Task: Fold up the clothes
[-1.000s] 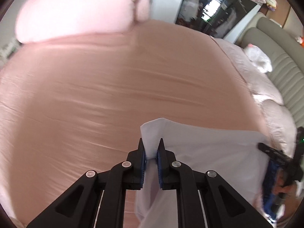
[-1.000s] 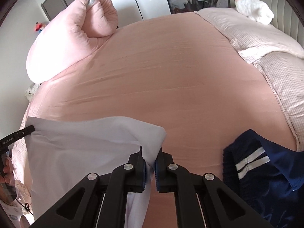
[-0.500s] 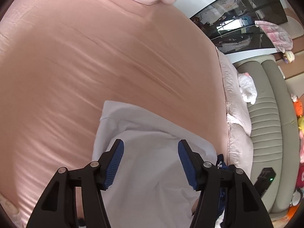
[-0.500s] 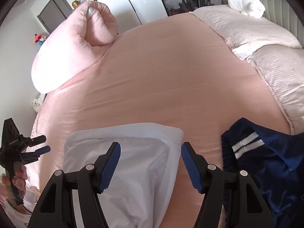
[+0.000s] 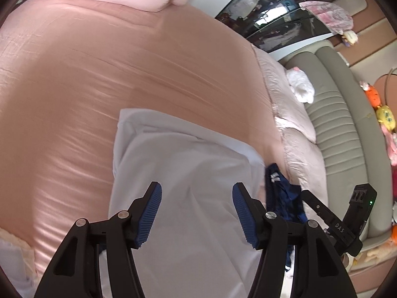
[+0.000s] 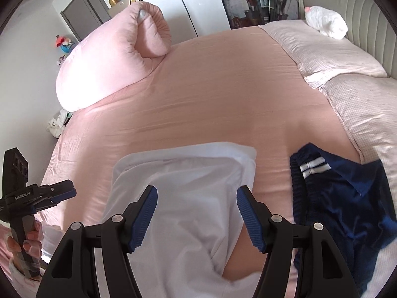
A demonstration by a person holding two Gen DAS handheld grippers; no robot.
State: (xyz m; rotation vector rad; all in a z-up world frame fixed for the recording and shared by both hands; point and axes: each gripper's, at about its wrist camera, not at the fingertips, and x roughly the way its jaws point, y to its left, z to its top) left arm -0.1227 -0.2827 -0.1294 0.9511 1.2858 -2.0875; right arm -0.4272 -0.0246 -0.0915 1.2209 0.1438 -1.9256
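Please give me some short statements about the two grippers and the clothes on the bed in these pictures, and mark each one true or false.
1. The left gripper is open and holds nothing. True.
2. The right gripper is shut on the white cloth garment. False: it is open, and the garment lies flat on the pink bed sheet.
3. The dark blue garment with two white stripes lies to the right of the white one. True.
4. The white garment lies on top of the puffy pink duvet. False: the duvet is bunched at the far side of the bed, apart from it.
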